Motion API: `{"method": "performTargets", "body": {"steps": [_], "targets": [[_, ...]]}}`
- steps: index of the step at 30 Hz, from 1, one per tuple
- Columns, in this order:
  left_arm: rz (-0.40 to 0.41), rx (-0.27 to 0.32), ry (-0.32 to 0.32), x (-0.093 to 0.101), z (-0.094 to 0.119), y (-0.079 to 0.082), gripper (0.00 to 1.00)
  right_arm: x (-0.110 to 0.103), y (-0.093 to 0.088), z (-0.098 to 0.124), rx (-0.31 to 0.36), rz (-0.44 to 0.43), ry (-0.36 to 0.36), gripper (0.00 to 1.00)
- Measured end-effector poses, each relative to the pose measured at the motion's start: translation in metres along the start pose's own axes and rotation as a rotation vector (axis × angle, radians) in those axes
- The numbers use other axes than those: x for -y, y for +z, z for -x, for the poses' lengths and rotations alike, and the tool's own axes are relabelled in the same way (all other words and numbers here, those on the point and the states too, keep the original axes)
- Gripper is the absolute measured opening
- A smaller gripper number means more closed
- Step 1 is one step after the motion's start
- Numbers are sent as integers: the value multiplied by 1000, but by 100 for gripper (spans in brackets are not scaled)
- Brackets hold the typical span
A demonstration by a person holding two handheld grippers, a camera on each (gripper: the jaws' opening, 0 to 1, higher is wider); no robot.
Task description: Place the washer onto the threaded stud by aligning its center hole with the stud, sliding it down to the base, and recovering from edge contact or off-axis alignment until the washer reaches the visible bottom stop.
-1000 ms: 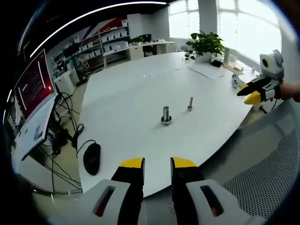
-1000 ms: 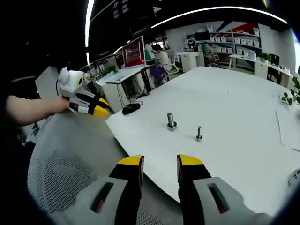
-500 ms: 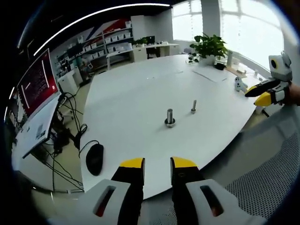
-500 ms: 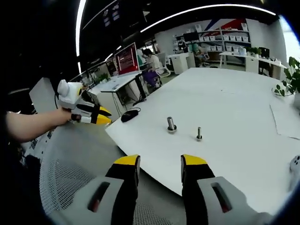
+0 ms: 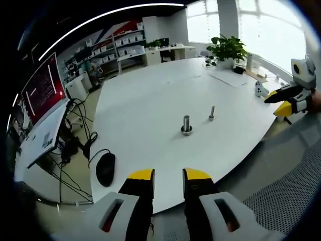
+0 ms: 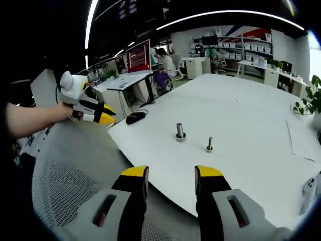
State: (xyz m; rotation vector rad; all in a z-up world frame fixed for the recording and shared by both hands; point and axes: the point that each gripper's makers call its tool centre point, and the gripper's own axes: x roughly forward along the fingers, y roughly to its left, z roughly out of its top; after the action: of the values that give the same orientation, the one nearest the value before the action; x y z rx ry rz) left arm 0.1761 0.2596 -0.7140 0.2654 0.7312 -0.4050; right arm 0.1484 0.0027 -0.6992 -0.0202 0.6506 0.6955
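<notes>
Two metal studs stand upright on the white table (image 5: pixel 145 100). The thick stud (image 5: pixel 186 125) (image 6: pixel 180 131) has a wider metal ring at its foot; I cannot tell whether that ring is the washer. The thin threaded stud (image 5: pixel 211 113) (image 6: pixel 209 145) stands a little beside it. My left gripper (image 5: pixel 169 175) is open with nothing between its yellow-tipped jaws, held off the table's near edge. My right gripper (image 6: pixel 171 173) is open and holds nothing, also short of the table edge. Each gripper appears in the other's view: right gripper (image 5: pixel 283 103), left gripper (image 6: pixel 95 113).
A black mouse (image 5: pixel 105 169) (image 6: pixel 135 117) lies near the table edge with cables trailing off. A mesh chair (image 6: pixel 65 186) is below both grippers. A potted plant (image 5: pixel 225 50) and papers sit at the far end, and a small white device (image 6: pixel 308 188) near the right edge.
My right gripper's jaws have spread a little wider. Both views have shifted slightly with the hands. The studs have not moved on the table.
</notes>
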Motion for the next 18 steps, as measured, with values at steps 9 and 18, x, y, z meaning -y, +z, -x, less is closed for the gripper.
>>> {"method": "performTargets", "body": {"steps": [9,18], "targets": [[13,-13,-6,1,0,-3,21,2,2,1,11,42,-21,39],[47,-9,1,-2,0,-2,22,13,3,4,23,14,-67,39]]}}
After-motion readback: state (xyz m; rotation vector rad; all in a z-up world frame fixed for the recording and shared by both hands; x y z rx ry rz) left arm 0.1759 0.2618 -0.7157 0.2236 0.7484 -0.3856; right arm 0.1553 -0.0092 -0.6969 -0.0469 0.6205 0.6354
